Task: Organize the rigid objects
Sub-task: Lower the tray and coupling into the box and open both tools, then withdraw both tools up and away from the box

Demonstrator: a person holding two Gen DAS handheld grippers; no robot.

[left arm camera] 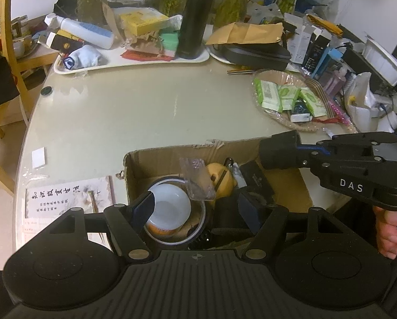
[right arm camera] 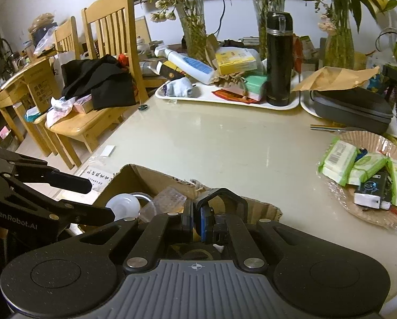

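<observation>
White bowl (left arm camera: pixel 169 207) beside left fingers (left arm camera: pixel 145 207)

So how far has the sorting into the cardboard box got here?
Done: the cardboard box already holds a white bowl, a yellow toy and dark items. In hand: nothing visible; the left gripper hangs open over the bowl, the right gripper is shut. Left: the black flask and the tray clutter.

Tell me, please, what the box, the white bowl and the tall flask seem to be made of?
Box: plain brown corrugated cardboard, with torn, ragged edges. White bowl: probably glazed ceramic, since it is smooth and glossy. Tall flask: likely black-coated metal with a glossy sheen, though plastic is possible.
</observation>
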